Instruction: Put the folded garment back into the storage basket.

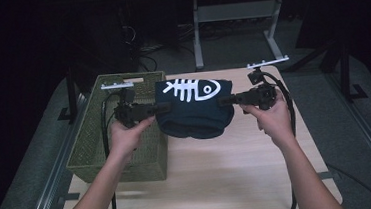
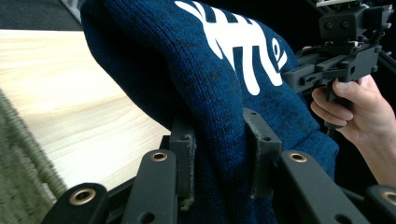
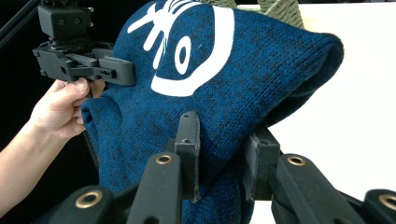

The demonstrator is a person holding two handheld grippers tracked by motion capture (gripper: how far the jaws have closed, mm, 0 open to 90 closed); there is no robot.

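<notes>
A folded dark blue knitted garment (image 1: 194, 109) with a white fish-skeleton print hangs in the air between my two grippers, above the wooden table (image 1: 219, 172). My left gripper (image 1: 159, 108) is shut on its left edge, and my right gripper (image 1: 224, 101) is shut on its right edge. In the left gripper view the blue knit (image 2: 205, 79) is pinched between the two black jaws of my left gripper (image 2: 224, 154), with the other hand and gripper (image 2: 336, 65) at the far side. In the right gripper view the blue knit (image 3: 243, 74) is clamped in my right gripper (image 3: 224, 154).
A green woven basket (image 1: 122, 149) stands on the left part of the table, just beside the garment and under my left hand. Light wood shows in front of and right of the garment. Dark floor, table legs (image 1: 197, 33) and cables lie beyond the table.
</notes>
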